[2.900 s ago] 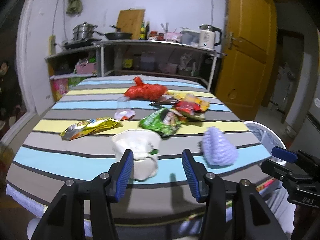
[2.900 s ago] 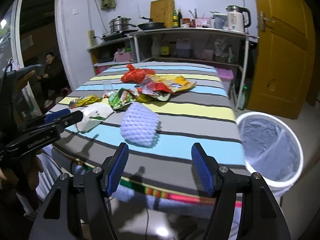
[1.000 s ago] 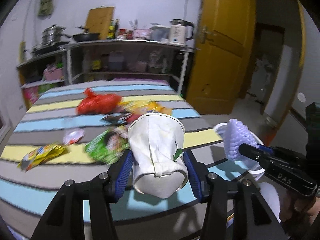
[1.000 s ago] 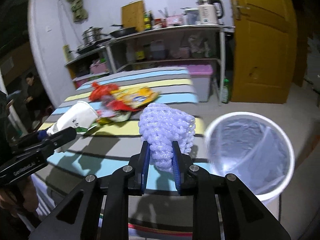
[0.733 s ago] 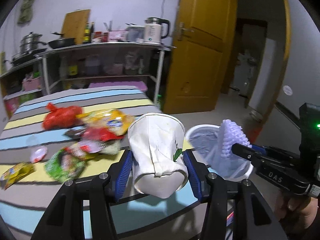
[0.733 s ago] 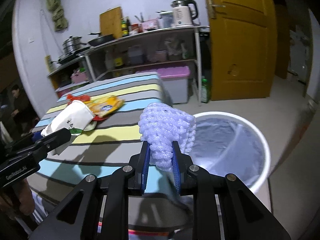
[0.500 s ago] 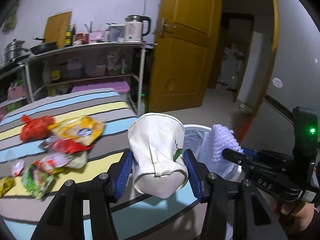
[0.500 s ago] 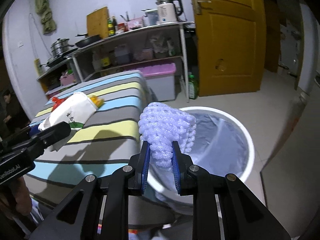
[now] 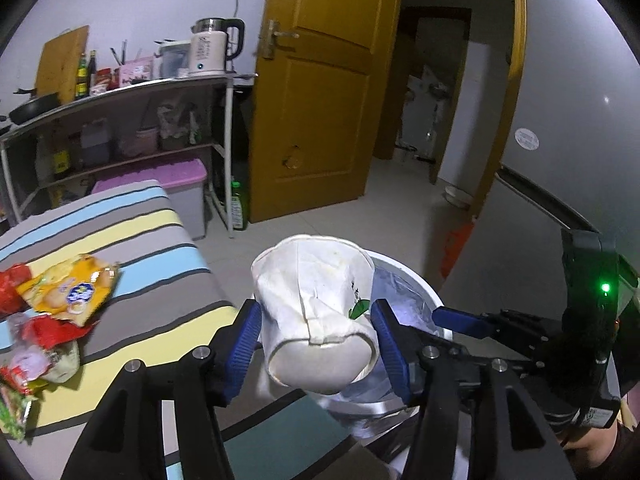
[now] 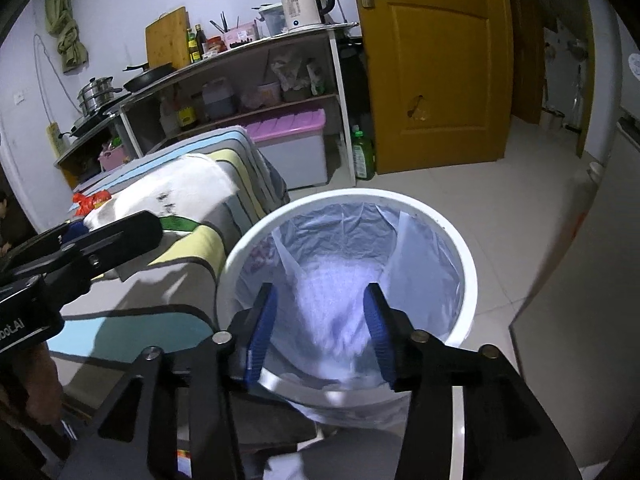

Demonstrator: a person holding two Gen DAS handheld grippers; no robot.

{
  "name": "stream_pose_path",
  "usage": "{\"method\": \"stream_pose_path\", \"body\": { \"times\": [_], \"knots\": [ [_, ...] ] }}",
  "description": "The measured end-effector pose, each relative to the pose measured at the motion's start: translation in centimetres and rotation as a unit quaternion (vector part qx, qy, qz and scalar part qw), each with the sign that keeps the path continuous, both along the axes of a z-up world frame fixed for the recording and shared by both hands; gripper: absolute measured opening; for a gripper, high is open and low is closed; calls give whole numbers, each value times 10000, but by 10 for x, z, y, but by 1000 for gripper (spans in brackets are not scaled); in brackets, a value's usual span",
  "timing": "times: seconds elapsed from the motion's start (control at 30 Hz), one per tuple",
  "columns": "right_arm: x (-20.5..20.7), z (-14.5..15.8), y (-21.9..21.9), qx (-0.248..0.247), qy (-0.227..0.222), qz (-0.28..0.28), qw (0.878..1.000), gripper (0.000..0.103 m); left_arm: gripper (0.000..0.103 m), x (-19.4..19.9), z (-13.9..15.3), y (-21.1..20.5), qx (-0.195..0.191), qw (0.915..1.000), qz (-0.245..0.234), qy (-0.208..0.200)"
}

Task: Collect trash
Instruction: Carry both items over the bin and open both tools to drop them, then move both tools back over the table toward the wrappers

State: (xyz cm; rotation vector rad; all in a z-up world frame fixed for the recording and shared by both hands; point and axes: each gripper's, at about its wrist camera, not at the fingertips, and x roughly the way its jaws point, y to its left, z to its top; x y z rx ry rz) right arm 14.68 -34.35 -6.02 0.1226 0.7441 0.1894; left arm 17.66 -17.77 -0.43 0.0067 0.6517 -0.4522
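Note:
My left gripper (image 9: pixel 316 340) is shut on a crumpled white paper cup (image 9: pixel 316 312) and holds it beside the rim of the white trash bin (image 9: pixel 416 280). My right gripper (image 10: pixel 320 332) is open over the bin (image 10: pixel 468 280), which has a clear liner. The purple foam net (image 10: pixel 336 312) is a blur below the open fingers, dropping inside the bin. The cup also shows at the left of the right wrist view (image 10: pixel 180 196), with the left gripper (image 10: pixel 80 252) under it.
Several snack wrappers (image 9: pixel 68 288) lie on the striped table (image 9: pixel 152 320) at the left. A metal shelf (image 10: pixel 248 92) with a kettle stands behind, and a purple-lidded box (image 10: pixel 288 148) under it. A yellow door (image 10: pixel 436 60) stands beyond the bin.
Both grippers swung right from the table to the bin. My right gripper opened and let go of the purple foam net, which now falls into the bin. The left still holds the cup.

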Motion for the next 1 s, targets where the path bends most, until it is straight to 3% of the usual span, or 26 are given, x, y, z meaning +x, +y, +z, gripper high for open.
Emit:
{"method": "stream_pose_path", "body": {
  "times": [0.6, 1.0],
  "knots": [
    [-5, 1, -12, -56, -124, -126, 9998, 49, 58, 14, -19, -7, 24, 9998, -101, 155],
    [-18, 17, -3, -85, -330, -59, 9994, 49, 58, -1, -7, 15, -252, 9996, 96, 41]
  ]
}}
